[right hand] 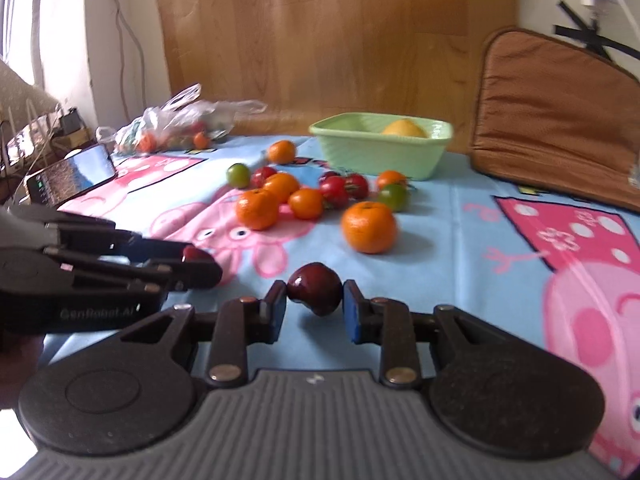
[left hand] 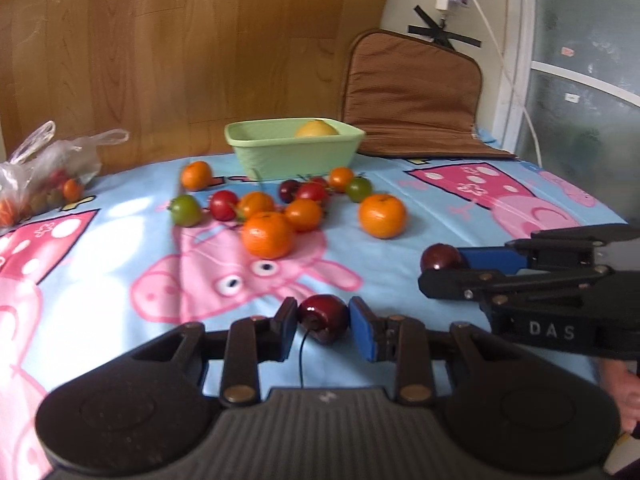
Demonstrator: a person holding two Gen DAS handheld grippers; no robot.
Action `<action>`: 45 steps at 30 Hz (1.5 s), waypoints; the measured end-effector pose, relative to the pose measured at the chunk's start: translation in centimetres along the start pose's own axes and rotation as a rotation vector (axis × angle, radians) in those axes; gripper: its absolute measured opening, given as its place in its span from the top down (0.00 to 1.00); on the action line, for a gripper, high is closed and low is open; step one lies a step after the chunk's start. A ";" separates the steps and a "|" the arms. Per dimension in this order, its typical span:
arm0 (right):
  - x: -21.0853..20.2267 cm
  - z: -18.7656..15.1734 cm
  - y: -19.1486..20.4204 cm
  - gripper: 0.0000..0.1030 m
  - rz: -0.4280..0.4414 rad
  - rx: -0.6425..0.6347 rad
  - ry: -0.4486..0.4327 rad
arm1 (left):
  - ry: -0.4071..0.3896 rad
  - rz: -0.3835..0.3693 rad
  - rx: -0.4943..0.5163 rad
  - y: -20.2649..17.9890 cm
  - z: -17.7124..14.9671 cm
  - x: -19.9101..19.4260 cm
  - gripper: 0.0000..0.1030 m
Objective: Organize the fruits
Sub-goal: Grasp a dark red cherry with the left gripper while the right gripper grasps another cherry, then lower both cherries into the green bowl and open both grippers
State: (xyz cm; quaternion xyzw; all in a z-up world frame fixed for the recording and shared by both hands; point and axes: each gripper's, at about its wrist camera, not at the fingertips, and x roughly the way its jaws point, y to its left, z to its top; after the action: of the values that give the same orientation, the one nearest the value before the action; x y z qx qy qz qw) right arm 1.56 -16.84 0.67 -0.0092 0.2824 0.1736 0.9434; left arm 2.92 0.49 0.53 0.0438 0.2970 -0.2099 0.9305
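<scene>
Brown cushion (left hand: 416,92) against the wall — phone (right hand: 72,178) at table's edge.

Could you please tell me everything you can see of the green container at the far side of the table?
The green container is a pale mint, rectangular tub with rounded corners and a flared rim, plastic by its look. It stands upright and open on the cartoon tablecloth, before the wooden panel. One yellow fruit lies inside at its right end. A brown cushion stands just to its right; whether they touch is unclear.
</scene>
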 end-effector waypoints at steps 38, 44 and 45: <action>4.1 14.0 -8.4 0.68 0.066 0.118 -0.183 | -0.104 0.057 -0.074 4.5 18.0 8.1 0.72; 10.8 13.6 -8.8 0.68 0.096 0.121 -0.087 | -0.029 0.049 -0.140 7.2 18.1 13.9 0.71; 11.7 13.5 -8.7 0.68 0.100 0.120 -0.073 | -0.018 0.053 -0.141 7.5 18.1 14.6 0.71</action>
State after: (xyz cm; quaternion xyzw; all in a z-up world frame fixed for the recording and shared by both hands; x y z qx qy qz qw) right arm 20.71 -19.71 5.01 0.0678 0.2578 0.2037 0.9421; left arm 26.50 -1.79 6.72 -0.0160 0.3016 -0.1643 0.9390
